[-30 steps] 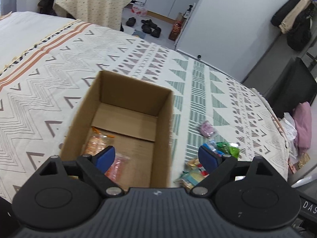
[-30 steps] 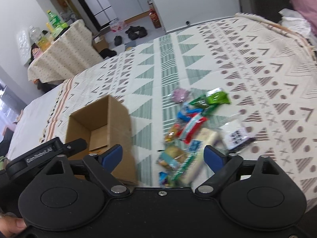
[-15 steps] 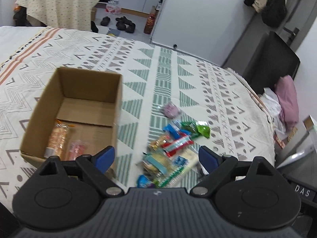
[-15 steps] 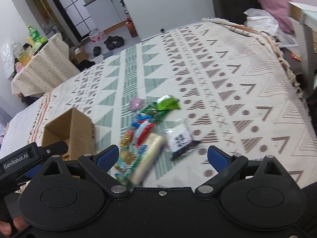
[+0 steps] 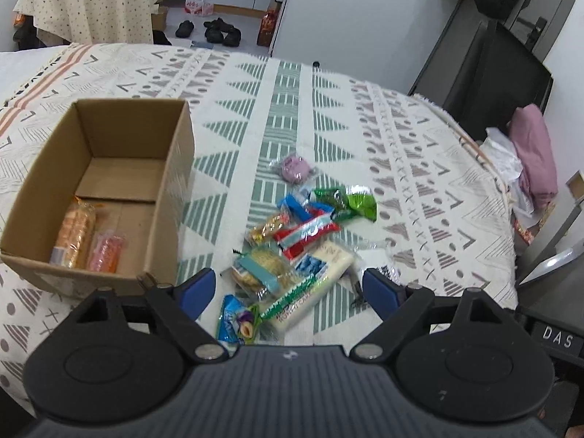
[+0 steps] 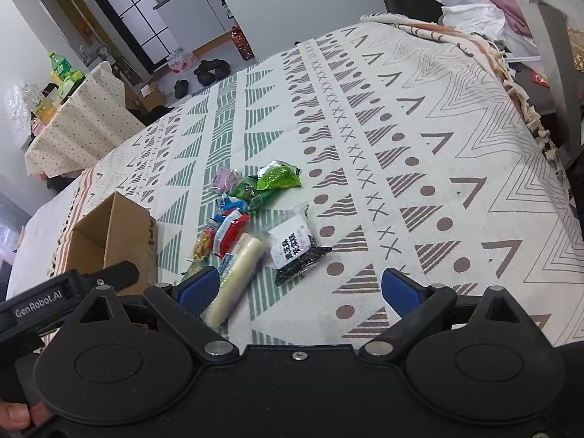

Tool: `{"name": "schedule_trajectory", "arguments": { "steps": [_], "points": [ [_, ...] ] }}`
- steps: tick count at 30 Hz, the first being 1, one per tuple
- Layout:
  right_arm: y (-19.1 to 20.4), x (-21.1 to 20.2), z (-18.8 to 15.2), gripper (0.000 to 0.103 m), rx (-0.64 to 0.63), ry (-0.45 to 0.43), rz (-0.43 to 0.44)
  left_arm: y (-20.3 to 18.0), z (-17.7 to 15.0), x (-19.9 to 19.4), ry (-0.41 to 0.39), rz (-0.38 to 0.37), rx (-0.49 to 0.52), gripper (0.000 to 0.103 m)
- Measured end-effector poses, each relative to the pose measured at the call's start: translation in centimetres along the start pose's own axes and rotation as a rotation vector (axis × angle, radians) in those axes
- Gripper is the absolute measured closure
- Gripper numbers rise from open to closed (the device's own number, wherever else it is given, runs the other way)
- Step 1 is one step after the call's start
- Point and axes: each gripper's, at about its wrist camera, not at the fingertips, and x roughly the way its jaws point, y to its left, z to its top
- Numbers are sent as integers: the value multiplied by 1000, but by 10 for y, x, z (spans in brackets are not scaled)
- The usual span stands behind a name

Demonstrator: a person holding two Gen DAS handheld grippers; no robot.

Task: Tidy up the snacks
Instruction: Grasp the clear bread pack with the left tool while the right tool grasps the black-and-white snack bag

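Snacks (image 5: 299, 252) beside box (image 5: 175, 168) — both grippers' fingers (image 5: 199, 288) apart, empty.

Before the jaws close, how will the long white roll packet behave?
The long white roll packet looks round, so it may roll on the bedspread. Its glossy wrapper seems slippery. It probably squashes easily, being soft-looking.
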Motion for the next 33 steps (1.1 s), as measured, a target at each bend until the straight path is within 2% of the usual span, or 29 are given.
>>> {"name": "schedule_trajectory", "arguments": {
  "steps": [3,8,12,14,23,27,33],
  "points": [
    [-8,9,-1,13,7,16,23,-5,-3,10,8,2,20,21],
    [-14,24,1,21,26,21,72,-10,-7,28,42,2,49,42],
    [-21,42,3,31,51,49,86,-7,-3,43,63,35,22,43],
    [-24,50,5,33,60,57,93,-5,1,51,64,51,-5,43],
    [-25,82,16,33,39,72,101,1,12,84,68,140,-94,43],
    [-26,96,20,33,31,82,105,1,10,98,92,194,-86,39],
    [-20,112,22,33,-26,96,99,3,5,113,144,227,-83,34]
  ]
}}
